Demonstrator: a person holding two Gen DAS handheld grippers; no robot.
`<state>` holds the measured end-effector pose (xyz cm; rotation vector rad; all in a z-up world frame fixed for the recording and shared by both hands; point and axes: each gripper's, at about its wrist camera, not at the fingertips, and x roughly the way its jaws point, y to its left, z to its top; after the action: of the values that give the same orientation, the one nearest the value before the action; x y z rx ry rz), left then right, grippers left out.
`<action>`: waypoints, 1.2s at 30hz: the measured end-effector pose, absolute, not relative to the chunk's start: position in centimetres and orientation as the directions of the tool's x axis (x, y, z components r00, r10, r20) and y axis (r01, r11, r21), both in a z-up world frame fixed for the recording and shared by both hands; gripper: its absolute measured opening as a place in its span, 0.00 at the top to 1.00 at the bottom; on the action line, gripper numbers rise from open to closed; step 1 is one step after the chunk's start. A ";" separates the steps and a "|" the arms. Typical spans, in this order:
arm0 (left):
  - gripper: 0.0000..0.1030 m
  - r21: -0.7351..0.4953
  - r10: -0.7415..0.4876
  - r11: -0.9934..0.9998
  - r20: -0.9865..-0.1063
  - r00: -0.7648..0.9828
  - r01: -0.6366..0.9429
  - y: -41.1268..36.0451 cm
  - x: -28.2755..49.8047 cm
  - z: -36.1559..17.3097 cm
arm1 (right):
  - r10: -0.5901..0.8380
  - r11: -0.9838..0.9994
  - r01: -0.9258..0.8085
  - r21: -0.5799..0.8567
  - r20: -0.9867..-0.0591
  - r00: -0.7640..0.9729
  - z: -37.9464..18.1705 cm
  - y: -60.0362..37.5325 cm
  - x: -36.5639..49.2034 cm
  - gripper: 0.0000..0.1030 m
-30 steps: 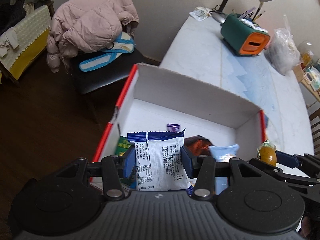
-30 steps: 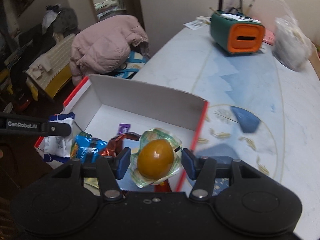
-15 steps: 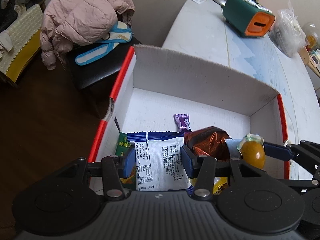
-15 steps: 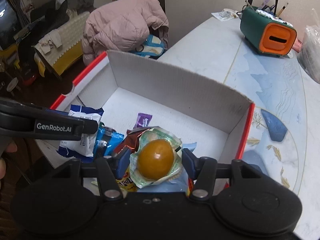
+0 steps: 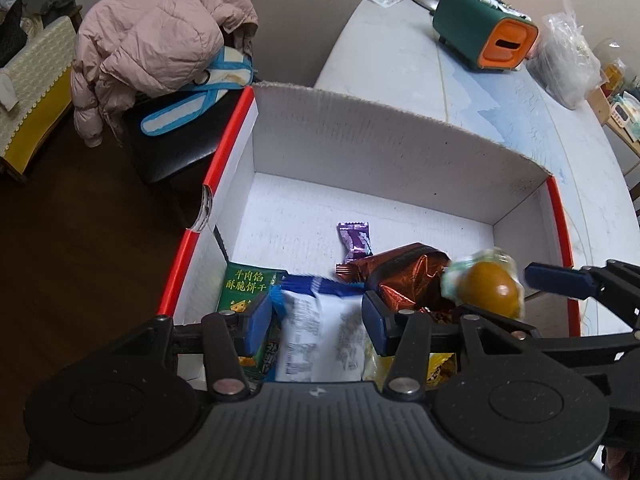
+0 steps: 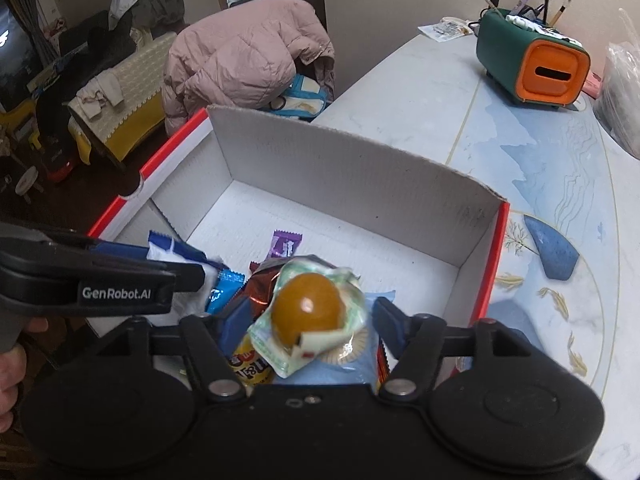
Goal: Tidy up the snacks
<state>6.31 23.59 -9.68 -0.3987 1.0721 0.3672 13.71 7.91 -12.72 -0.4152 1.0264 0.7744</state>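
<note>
A white cardboard box with red edges [image 5: 360,136] [image 6: 340,164] stands at the table's edge and holds several snacks: a purple candy [image 5: 354,238], a brown foil pack [image 5: 404,276], a green biscuit pack [image 5: 244,286]. My left gripper [image 5: 316,320] is open over the box; the blue-and-white packet [image 5: 320,336] sits loose between its fingers, blurred. My right gripper [image 6: 304,320] is open too; the wrapped brown egg [image 6: 306,308] [image 5: 486,288] lies between its spread fingers above the box's snacks.
A green and orange holder [image 5: 484,32] [image 6: 532,60], a clear plastic bag [image 5: 564,64] and a desk lamp stand far back on the table. A pink jacket [image 5: 156,40] lies on a black chair left of the box.
Both grippers moved further over the box. Both sets of fingers have spread, and the packet and the egg now sit loose between them, blurred.
</note>
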 end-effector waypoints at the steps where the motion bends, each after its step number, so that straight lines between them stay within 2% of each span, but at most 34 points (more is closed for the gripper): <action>1: 0.51 -0.138 0.096 0.871 -0.893 0.439 -0.472 23.6 6.2 -9.5 | 0.385 0.672 -0.739 0.044 -0.874 0.298 -12.5 7.7 13.7 0.25; 7: 0.50 -0.149 0.111 0.876 -0.864 0.491 -0.460 23.0 5.2 -7.9 | 0.429 0.679 -0.730 0.078 -0.849 0.309 -11.0 6.5 13.7 0.22; 10: 0.44 -0.150 0.122 0.880 -0.845 0.520 -0.451 22.6 4.6 -6.9 | 0.453 0.684 -0.724 0.093 -0.832 0.321 -10.1 5.7 13.6 0.19; 16: 0.42 -0.152 0.140 0.891 -0.805 0.577 -0.429 21.5 3.5 -4.7 | 0.494 0.691 -0.714 0.114 -0.795 0.352 -8.2 3.8 13.2 0.17; 19: 0.37 -0.162 0.143 0.892 -0.785 0.603 -0.422 21.0 3.0 -3.5 | 0.520 0.692 -0.710 0.129 -0.772 0.366 -7.1 2.9 12.9 0.15; 23: 0.37 -0.173 0.142 0.895 -0.762 0.631 -0.411 20.1 2.1 -2.3 | 0.549 0.692 -0.708 0.142 -0.739 0.389 -5.8 1.4 12.3 0.09; 26: 0.31 -0.179 0.139 0.901 -0.745 0.652 -0.396 19.3 1.2 -1.4 | 0.565 0.693 -0.706 0.145 -0.718 0.407 -4.9 0.5 11.9 0.07; 32: 0.30 -0.192 0.130 0.906 -0.722 0.680 -0.377 18.2 -0.2 -0.3 | 0.598 0.689 -0.709 0.151 -0.672 0.438 -3.7 -1.5 10.7 0.00; 36: 0.22 -0.203 0.122 0.908 -0.709 0.695 -0.366 17.7 -1.1 0.0 | 0.620 0.679 -0.719 0.149 -0.642 0.451 -3.2 -2.5 9.6 0.00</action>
<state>-1.09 17.67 0.05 -0.3442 0.7575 0.2787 9.56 -2.54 -3.19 -0.1522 0.7269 0.8310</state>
